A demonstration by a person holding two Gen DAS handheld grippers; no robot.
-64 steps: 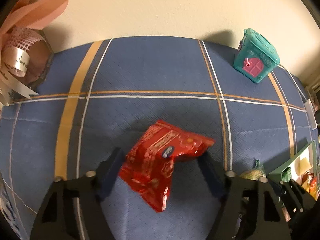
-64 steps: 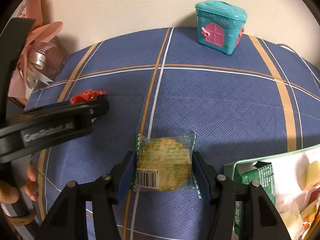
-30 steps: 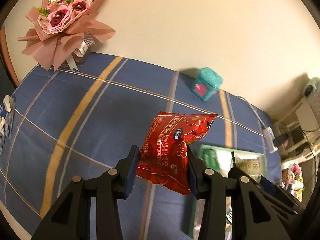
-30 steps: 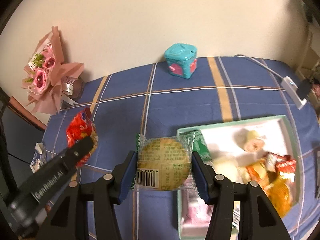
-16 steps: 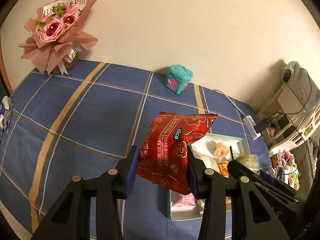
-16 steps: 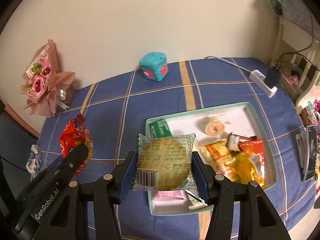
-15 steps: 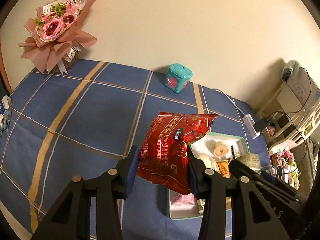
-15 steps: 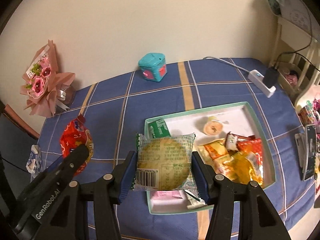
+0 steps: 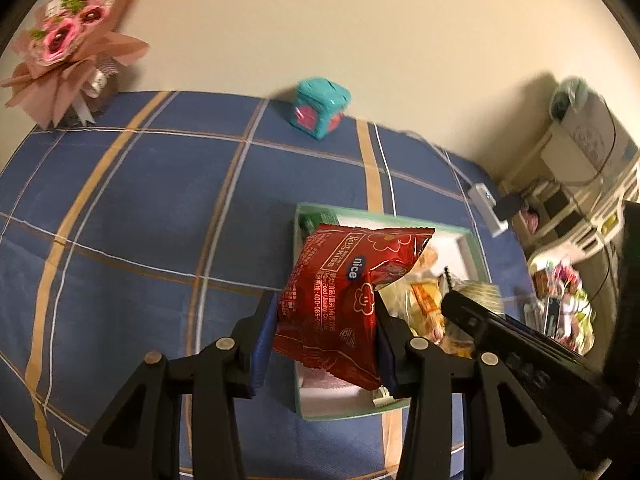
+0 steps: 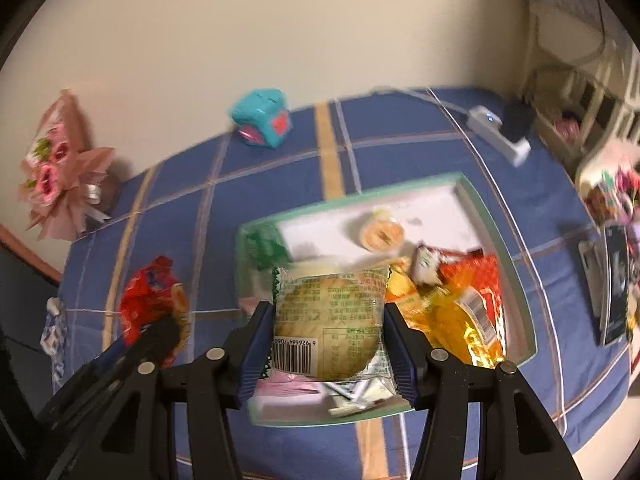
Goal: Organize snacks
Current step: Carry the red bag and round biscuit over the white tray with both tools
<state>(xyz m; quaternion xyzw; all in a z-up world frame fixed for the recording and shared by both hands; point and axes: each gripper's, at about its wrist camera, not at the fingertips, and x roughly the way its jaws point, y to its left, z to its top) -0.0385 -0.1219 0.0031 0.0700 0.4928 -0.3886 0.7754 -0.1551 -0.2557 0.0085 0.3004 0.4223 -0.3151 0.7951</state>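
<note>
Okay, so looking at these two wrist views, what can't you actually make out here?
- Left wrist view: the red snack bag held in the left gripper covers much of the tray.
- Right wrist view: the round cake packet in the right gripper hides the tray's near middle; motion blur smears the wrappers' print.
- Both views: the shelf clutter is blurred and cut by the lens edge.

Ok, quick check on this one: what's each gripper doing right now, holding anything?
Left gripper: shut on the red snack bag, held above the tray.
Right gripper: shut on the clear-wrapped round cake, also over the tray.
</note>
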